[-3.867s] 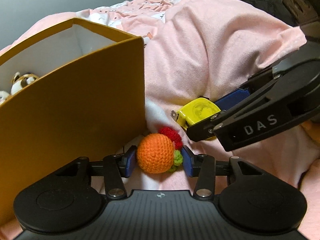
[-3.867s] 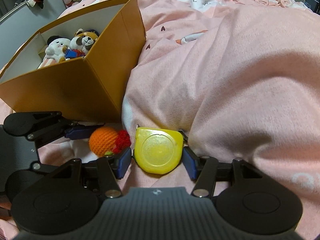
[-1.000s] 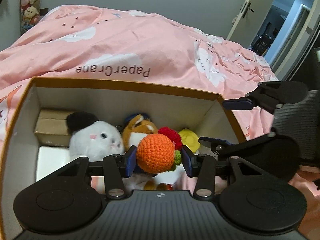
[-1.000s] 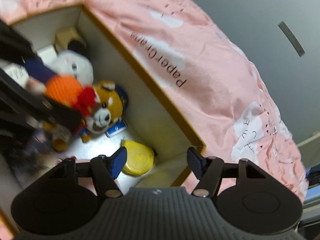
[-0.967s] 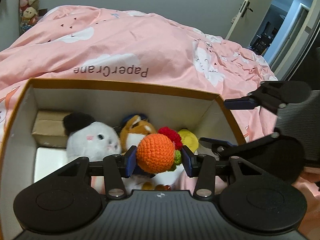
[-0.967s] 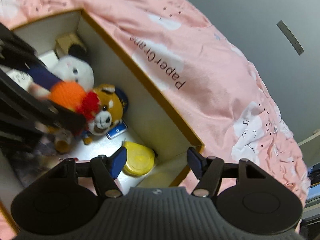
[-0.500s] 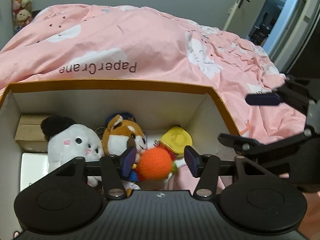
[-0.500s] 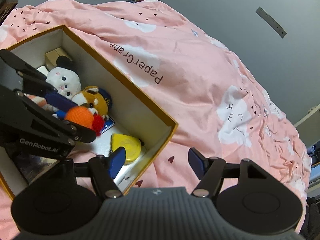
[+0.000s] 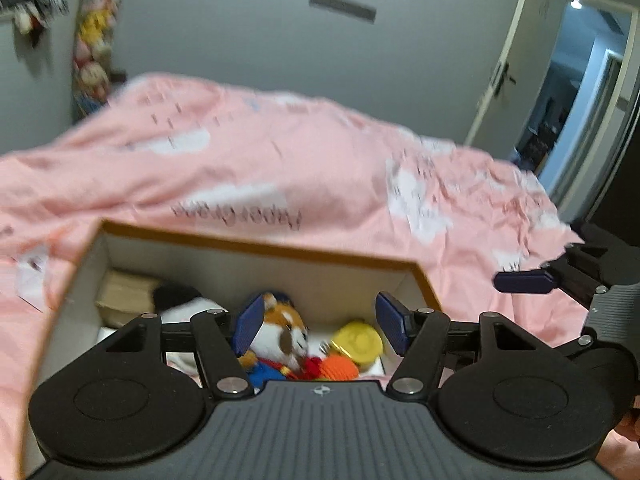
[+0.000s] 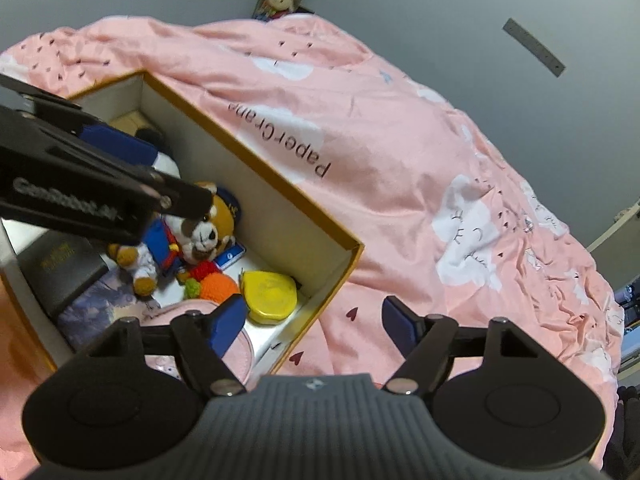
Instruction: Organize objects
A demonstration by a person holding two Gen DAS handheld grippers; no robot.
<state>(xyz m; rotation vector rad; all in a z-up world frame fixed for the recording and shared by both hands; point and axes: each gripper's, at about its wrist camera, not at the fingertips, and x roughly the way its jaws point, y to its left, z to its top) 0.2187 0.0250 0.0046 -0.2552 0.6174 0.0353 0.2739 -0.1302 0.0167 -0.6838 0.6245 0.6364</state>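
The orange crocheted toy (image 10: 218,285) with its red and green parts lies on the floor of the open yellow-brown box (image 10: 264,168), beside the yellow tape measure (image 10: 272,297). Both show in the left wrist view, the toy (image 9: 338,368) and the tape measure (image 9: 358,339). My left gripper (image 9: 320,322) is open and empty above the box. My right gripper (image 10: 314,320) is open and empty over the box's near corner.
The box also holds a brown plush dog (image 10: 200,228), a white plush (image 9: 188,308), a dark book (image 10: 60,268) and a small cardboard packet (image 9: 124,292). It sits on a pink duvet (image 10: 400,184). A door (image 9: 516,80) stands open at the right.
My left gripper opened and let the orange crocheted toy drop into the box, then rose. My right gripper drew back from the box, open.
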